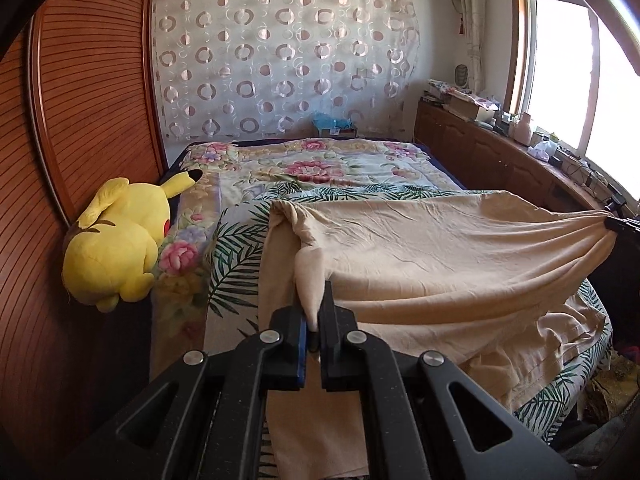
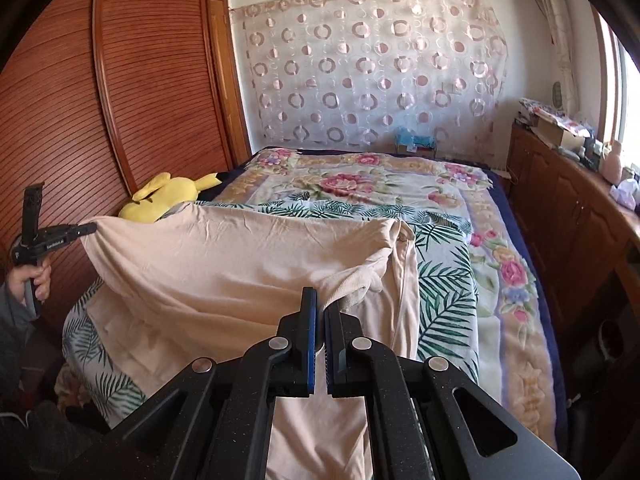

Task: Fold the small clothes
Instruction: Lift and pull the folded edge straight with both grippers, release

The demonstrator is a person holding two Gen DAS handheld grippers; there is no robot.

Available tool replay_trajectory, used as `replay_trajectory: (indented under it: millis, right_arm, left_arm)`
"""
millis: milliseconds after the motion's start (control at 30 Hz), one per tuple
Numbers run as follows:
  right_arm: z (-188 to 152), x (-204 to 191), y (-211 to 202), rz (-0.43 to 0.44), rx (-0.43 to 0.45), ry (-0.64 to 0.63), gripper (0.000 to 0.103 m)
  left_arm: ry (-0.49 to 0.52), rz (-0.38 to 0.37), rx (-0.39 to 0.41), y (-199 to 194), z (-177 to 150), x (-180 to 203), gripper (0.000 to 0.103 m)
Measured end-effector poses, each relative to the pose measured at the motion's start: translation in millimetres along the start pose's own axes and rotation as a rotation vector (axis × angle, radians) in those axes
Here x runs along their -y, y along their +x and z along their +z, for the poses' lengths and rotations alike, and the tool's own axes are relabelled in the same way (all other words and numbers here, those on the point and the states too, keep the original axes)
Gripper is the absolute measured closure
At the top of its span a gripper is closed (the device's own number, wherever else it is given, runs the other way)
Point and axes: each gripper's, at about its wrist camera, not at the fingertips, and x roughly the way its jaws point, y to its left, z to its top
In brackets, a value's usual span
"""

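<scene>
Garment (image 1: 420,248) lower hem hidden behind left hand-held gripper (image 1: 316,320).

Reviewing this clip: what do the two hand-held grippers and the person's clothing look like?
Both the left hand-held gripper and right hand-held gripper are matte black, with angular linkage arms, silver round rivets and blue-edged finger pads. The left one has a black pistol-style handle with small white lettering. A grey sleeve shows.

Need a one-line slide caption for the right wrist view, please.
Right gripper shut on a beige garment, stretched to the left gripper above the floral bed.
</scene>
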Motion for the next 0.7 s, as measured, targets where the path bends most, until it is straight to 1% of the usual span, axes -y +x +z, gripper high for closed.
replay_trajectory:
  millis: [100, 167, 233, 333, 433, 567, 633, 700]
  right_arm:
    - [-11, -2, -4, 0.003, -0.025, 0.001, 0.100]
    - [-23, -2, 1, 0.000, -0.047, 0.002, 0.100]
    - [-33, 1, 16, 0.001, -0.081, 0.017, 0.100]
    - [-49, 3, 45, -0.020, -0.147, 0.021, 0.100]
    - [-58, 5, 66, -0.043, -0.186, 0.017, 0.100]
    - [-65, 6, 75, -0.054, -0.202, 0.030, 0.100]
    - [-66, 4, 75, -0.057, -0.197, 0.029, 0.100]
    - [-69, -2, 71, -0.065, -0.193, 0.030, 0.093]
  left_arm:
    - [-0.009, 0.011, -0.026, 4, -16, -3, 0.098]
    - [-0.018, 0.017, -0.054, 13, -26, -3, 0.098]
    - [-0.028, 0.021, -0.096, 29, -37, -5, 0.098]
    - [-0.036, 0.027, -0.141, 45, -51, -5, 0.098]
    - [-0.036, 0.039, -0.151, 49, -57, -3, 0.098]
    - [-0.024, 0.040, -0.154, 46, -63, 0, 0.095]
    - [-0.025, 0.040, -0.146, 42, -64, 1, 0.089]
    - [-0.027, 0.039, -0.128, 37, -63, 0, 0.086]
